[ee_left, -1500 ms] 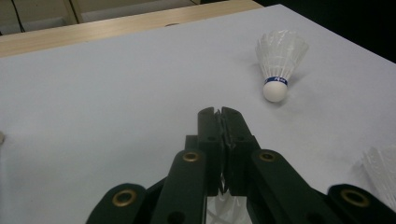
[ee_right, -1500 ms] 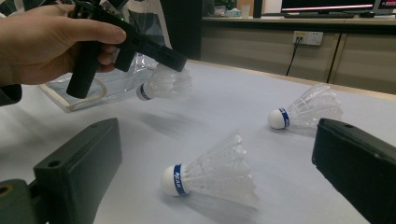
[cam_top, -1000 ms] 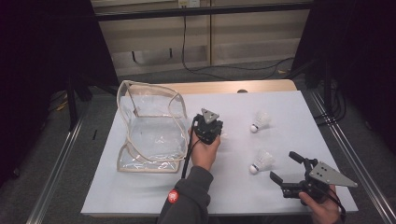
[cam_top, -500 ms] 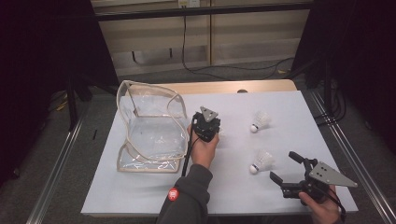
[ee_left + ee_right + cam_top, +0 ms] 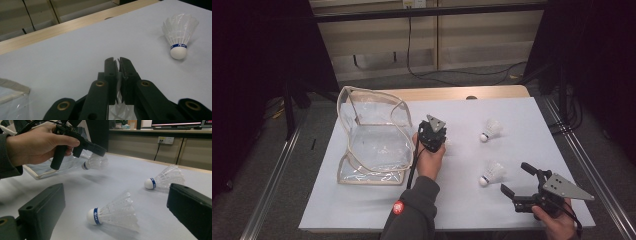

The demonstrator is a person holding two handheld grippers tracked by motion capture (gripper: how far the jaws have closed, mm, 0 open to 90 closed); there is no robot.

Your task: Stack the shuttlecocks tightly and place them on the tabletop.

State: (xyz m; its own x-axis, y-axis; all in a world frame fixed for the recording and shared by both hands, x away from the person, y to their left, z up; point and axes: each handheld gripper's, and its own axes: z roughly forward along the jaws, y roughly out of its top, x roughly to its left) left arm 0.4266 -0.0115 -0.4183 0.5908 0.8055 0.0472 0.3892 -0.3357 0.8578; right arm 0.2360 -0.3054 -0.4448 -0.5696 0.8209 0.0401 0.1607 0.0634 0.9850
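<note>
My left gripper [image 5: 433, 134] hovers over the white table [image 5: 362, 200], right of a clear plastic bag [image 5: 372, 140]. It is shut on the feather skirt of a white shuttlecock [image 5: 93, 162], which hangs cork-down to the left under the jaws; the pinched feathers [image 5: 119, 83] show between them. Two more shuttlecocks lie on the table, one far [image 5: 490, 129] and one near [image 5: 492, 172]. My right gripper [image 5: 515, 178] is open at the front right, its jaws pointing at the near shuttlecock [image 5: 112, 213] without touching it.
The bag stands open-topped with a cream trim, its corner [image 5: 12, 98] close to my left gripper. A wooden strip [image 5: 462, 93] runs along the table's far edge. Metal rails [image 5: 592, 165] flank both sides.
</note>
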